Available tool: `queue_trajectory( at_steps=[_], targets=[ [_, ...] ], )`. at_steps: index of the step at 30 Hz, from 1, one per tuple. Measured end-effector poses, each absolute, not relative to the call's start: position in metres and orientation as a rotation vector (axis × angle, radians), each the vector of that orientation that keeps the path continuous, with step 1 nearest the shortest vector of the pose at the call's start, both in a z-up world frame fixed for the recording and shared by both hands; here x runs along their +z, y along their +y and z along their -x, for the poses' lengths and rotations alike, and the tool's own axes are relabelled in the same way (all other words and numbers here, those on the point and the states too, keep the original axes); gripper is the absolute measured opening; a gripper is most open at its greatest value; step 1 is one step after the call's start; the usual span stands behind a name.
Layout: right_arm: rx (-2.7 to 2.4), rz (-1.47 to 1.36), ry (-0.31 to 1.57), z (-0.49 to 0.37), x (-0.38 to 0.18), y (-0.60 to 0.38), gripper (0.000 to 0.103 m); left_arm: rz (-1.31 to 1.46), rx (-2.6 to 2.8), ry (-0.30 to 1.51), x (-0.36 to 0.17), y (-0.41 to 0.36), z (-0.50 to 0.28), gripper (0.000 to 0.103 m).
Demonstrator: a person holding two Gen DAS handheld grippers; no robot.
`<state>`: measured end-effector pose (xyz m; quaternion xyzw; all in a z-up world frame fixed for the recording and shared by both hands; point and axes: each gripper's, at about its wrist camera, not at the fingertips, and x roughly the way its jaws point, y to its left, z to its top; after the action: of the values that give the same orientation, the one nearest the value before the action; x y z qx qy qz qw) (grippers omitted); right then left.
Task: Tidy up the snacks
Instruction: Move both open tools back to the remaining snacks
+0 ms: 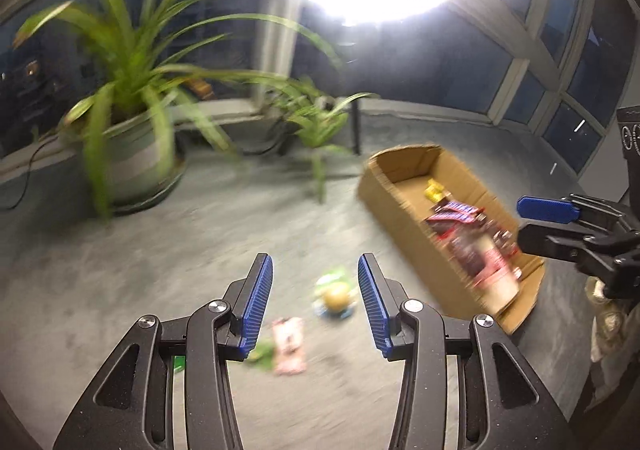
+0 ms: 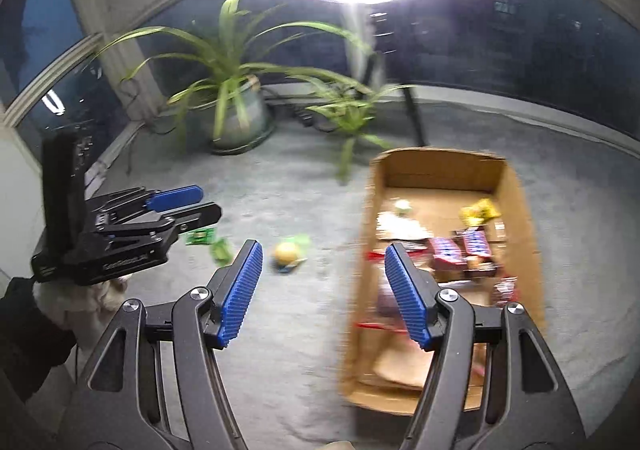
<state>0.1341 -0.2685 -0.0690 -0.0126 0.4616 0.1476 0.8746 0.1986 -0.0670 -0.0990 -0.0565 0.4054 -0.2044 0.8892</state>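
The grey floor (image 1: 160,270) had lots of bare room around the left hand-held gripper (image 1: 316,270). Far ahead, a window wall closed the room in. A big potted plant (image 1: 132,122) stood ahead and to its left, by the window. A small plant (image 1: 320,122) stood ahead, a bit right.

The cardboard box (image 1: 404,226) lay on the floor ahead and to the right of the left hand-held gripper. Its top was open and its near side wall stood between the loose snacks and the ones inside. Snack packs (image 1: 472,234) were piled in it, red ones and a yellow one (image 1: 436,190).

The left hand-held gripper was spread wide and held nothing. Just past its tips, on the floor, lay a round yellow snack (image 1: 335,296) on a green and blue wrapper. A pink packet (image 1: 288,346) lay closer in, under the left finger, with a green packet (image 1: 262,352) beside it. The picture was blurry, so I could not read them.

The right hand-held gripper (image 2: 323,278) was spread wide too and held nothing. Its right finger (image 2: 408,298) hung over the near end of the box. The round yellow snack lay ahead, between its fingers.
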Motion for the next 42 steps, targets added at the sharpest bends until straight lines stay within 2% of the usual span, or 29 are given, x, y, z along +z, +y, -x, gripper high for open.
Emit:
queue_trajectory(
  at_steps=[10,11,14,21,29,34,38,42],
  targets=[
    [0.394,0.01,1.084,-0.149,-0.124,-0.196,0.066,0.127,-0.365,0.918,-0.132,-0.001,-0.2,0.043],
    [0.398,-0.001,1.099,-0.151,-0.131,-0.193,0.064,0.126,-0.364,0.926,-0.135,0.002,-0.201,0.043],
    [0.408,-0.039,1.157,-0.161,-0.151,-0.184,0.047,0.138,-0.359,0.945,-0.145,0.014,-0.204,0.043],
    [0.357,-0.079,1.257,-0.176,-0.191,-0.175,0.046,0.135,-0.389,0.98,-0.164,0.022,-0.212,0.043],
    [0.327,-0.001,1.272,-0.181,-0.209,-0.154,0.046,0.127,-0.463,0.998,-0.175,0.011,-0.223,0.043],
    [0.322,0.086,1.272,-0.183,-0.211,-0.143,0.046,0.11,-0.511,1.025,-0.182,0.001,-0.223,0.035],
    [0.313,0.137,1.279,-0.186,-0.21,-0.142,0.031,0.098,-0.532,1.044,-0.187,-0.002,-0.213,0.031],
    [0.323,0.111,1.29,-0.191,-0.208,-0.151,0.03,0.061,-0.544,1.042,-0.186,-0.007,-0.203,0.031]
  ],
)
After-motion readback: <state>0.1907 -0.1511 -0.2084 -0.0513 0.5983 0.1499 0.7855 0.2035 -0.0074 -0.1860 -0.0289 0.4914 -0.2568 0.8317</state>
